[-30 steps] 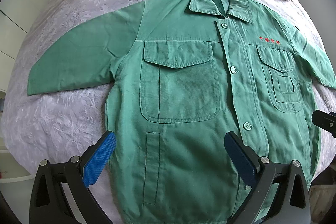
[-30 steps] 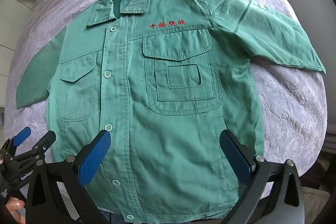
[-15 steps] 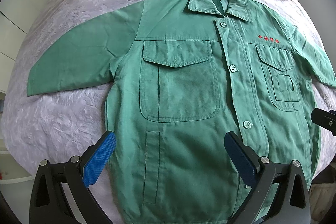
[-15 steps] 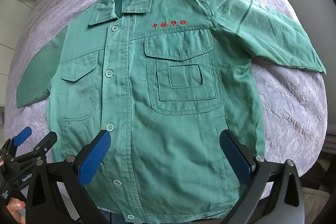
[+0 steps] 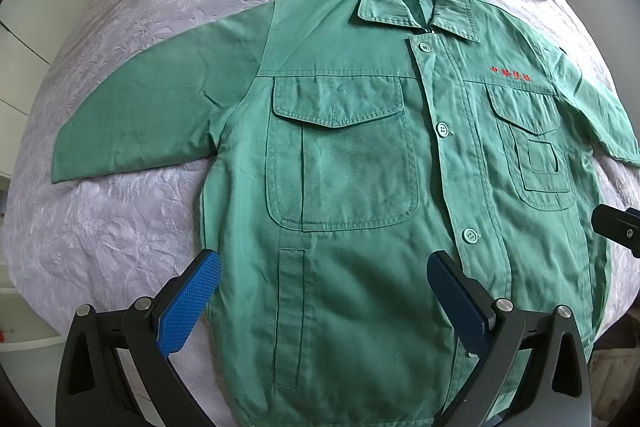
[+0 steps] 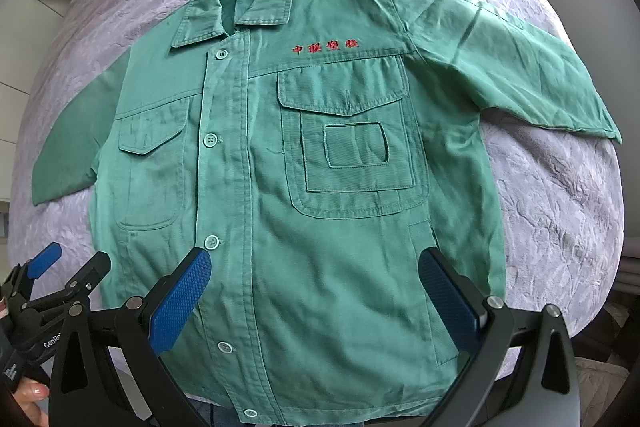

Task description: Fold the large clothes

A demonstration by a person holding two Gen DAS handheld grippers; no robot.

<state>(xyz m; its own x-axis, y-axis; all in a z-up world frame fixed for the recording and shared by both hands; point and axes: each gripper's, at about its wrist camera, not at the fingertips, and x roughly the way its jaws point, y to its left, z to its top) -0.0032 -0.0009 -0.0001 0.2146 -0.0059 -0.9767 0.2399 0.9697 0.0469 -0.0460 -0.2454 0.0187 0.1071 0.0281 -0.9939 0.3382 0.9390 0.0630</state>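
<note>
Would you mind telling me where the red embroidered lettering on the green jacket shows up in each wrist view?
Left wrist view: the red lettering sits at upper right, above the far chest pocket.
Right wrist view: the red lettering sits just above centre, over the flap of the nearer chest pocket.
Shared landmark: the jacket collar, up and left of the lettering in both views.

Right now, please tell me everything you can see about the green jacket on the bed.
The green jacket lies flat, front side up, on the purple bedspread, both sleeves spread out sideways. It looks like sturdy woven cotton, slightly creased. It is buttoned shut, with a fold-down collar, two flapped chest pockets and red embroidered characters above one pocket. Both hand-held grippers hang open over its hem; none grips it.
</note>
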